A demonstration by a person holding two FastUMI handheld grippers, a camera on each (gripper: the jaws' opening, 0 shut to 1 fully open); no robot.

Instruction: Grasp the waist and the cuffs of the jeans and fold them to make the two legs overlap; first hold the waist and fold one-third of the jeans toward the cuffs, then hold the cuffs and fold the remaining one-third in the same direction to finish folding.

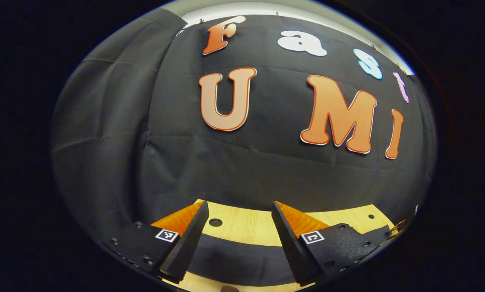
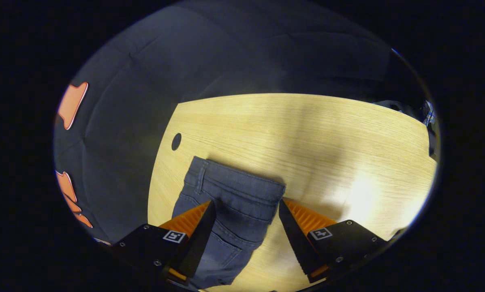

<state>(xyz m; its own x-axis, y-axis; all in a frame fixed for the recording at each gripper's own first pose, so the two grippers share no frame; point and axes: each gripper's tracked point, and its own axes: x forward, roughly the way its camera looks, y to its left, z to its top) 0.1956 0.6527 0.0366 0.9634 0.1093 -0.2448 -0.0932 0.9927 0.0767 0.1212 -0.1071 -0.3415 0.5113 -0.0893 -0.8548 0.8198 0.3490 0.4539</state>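
Observation:
The dark blue-grey jeans [image 2: 234, 194] lie flat on the light wooden table [image 2: 307, 134], waistband end pointing away from me in the right gripper view, with a pocket seam showing lower down. My right gripper [image 2: 246, 202] hovers open over the waist, its orange-backed fingers [image 2: 201, 231] straddling the denim without pressing on it. In the left gripper view, a dark band of fabric [image 1: 234, 259], probably the jeans, crosses the table [image 1: 246, 225] beneath my left gripper [image 1: 239, 202]. That gripper is open, holds nothing, and faces the booth wall.
A round cable hole [image 2: 176, 141] sits in the table near the wall, left of the waistband, and the hole [image 1: 215, 222] appears again between my left fingers. The black cloth wall stands close behind the table's far edge. Bare wood stretches to the right of the jeans.

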